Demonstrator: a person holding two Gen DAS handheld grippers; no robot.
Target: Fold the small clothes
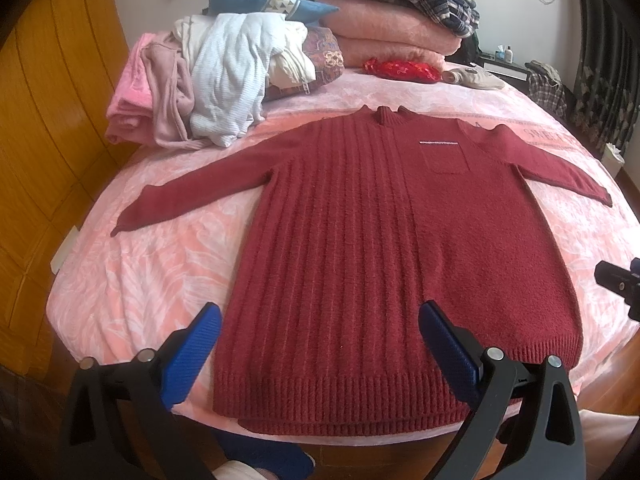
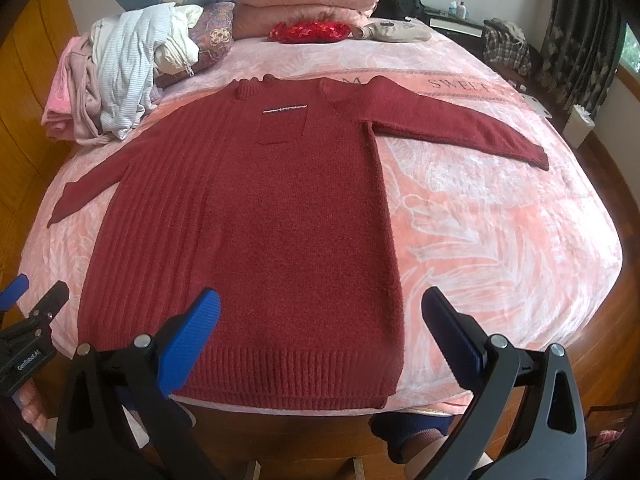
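Note:
A dark red knitted sweater [image 1: 380, 248] lies flat, front up, on the pink bed [image 1: 140, 280], both sleeves spread sideways and the hem at the near edge. It also shows in the right wrist view [image 2: 260, 220]. My left gripper [image 1: 320, 316] is open and empty, hovering above the hem's left half. My right gripper [image 2: 320, 300] is open and empty, above the hem's right half. The right gripper's edge shows in the left wrist view [image 1: 620, 284], and the left gripper shows at the left of the right wrist view [image 2: 36, 304].
A pile of unfolded pale clothes [image 1: 208, 92] lies at the bed's far left. Folded pink blankets [image 1: 384, 32] with a plaid garment on top, a blue pillow [image 1: 264, 2] and a red pouch [image 1: 400, 68] sit at the head. A wooden wall [image 1: 44, 128] stands to the left.

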